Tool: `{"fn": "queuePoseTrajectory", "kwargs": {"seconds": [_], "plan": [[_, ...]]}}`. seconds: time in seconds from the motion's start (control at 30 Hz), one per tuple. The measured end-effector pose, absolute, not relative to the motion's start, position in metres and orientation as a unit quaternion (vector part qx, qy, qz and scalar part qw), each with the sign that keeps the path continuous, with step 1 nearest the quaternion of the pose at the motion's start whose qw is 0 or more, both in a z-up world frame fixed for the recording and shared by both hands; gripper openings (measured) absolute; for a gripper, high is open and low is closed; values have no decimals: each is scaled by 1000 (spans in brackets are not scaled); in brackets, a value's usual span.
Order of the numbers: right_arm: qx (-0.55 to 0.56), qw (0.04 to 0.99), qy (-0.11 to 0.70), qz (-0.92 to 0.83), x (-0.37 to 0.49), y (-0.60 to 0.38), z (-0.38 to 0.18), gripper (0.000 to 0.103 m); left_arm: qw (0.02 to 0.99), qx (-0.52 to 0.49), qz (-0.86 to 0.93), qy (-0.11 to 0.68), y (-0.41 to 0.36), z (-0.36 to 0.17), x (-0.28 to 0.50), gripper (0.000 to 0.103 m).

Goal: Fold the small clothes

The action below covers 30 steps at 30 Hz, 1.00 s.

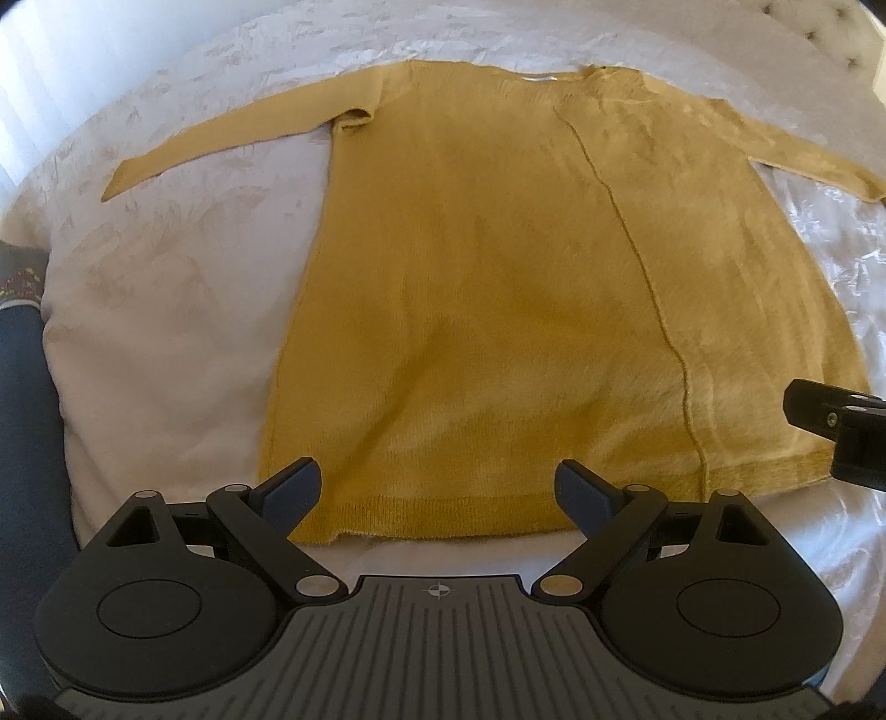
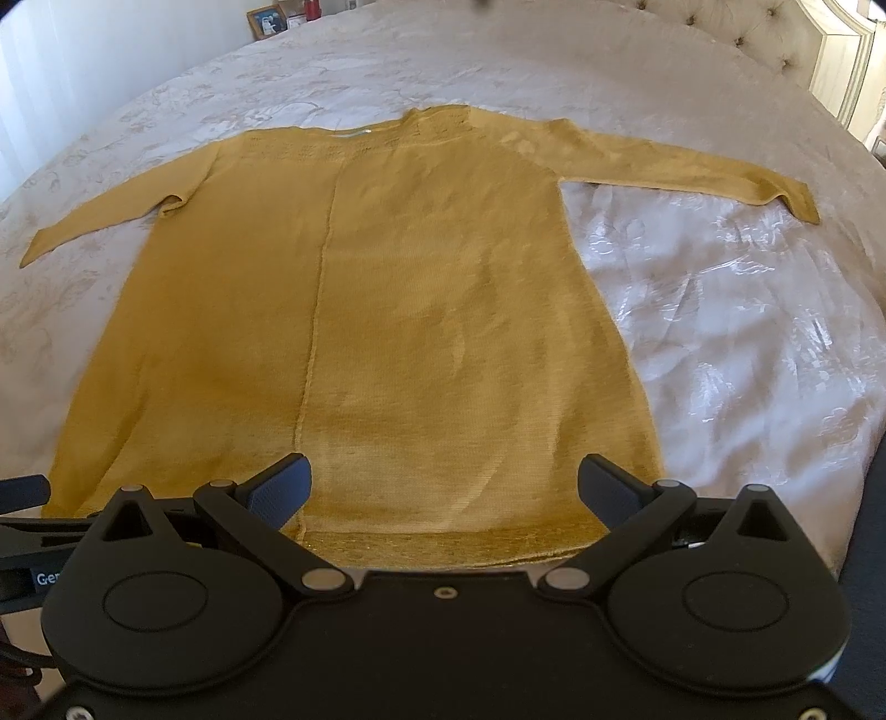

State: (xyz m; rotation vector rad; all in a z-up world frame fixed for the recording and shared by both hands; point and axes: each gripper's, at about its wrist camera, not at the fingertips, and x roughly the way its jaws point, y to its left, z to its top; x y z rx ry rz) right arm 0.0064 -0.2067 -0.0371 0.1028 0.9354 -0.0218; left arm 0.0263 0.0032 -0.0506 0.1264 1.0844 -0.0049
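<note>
A mustard-yellow long-sleeved knit sweater [image 1: 470,288] lies flat on the bed, hem toward me, both sleeves spread out sideways; it also shows in the right wrist view [image 2: 387,310]. My left gripper [image 1: 440,490] is open and empty, hovering just above the left part of the hem. My right gripper [image 2: 443,487] is open and empty above the right part of the hem. The right gripper's fingers [image 1: 830,421] show at the right edge of the left wrist view. A seam runs down the sweater's middle.
The bed has a pale patterned bedspread [image 2: 747,332]. A tufted headboard [image 2: 775,33] stands at the far right. Picture frames [image 2: 266,19] sit on furniture beyond the bed. A person's dark-clothed leg [image 1: 22,415] is at the left edge.
</note>
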Motion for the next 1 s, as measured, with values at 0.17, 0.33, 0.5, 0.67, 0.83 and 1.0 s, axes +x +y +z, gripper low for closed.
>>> {"fn": "queuePoseTrajectory", "kwargs": {"seconds": [0.17, 0.33, 0.5, 0.67, 0.83, 1.0], "plan": [[57, 888, 457, -5, 7, -204, -38, 102, 852, 55, -3, 521, 5, -52, 28, 92], [59, 886, 460, -2, 8, -201, -38, 102, 851, 51, -3, 523, 8, -53, 30, 92], [56, 887, 459, 0, 10, -199, -38, 102, 851, 49, -1, 523, 10, -53, 32, 92], [52, 888, 457, 2, 14, -197, -38, 102, 851, 46, 0, 523, 11, -53, 35, 92], [55, 889, 455, 9, 19, -197, -37, 102, 852, 45, 1, 522, 13, -54, 39, 92], [86, 888, 451, 31, 27, -200, -36, 102, 855, 37, -2, 517, 17, -54, 46, 88]]}}
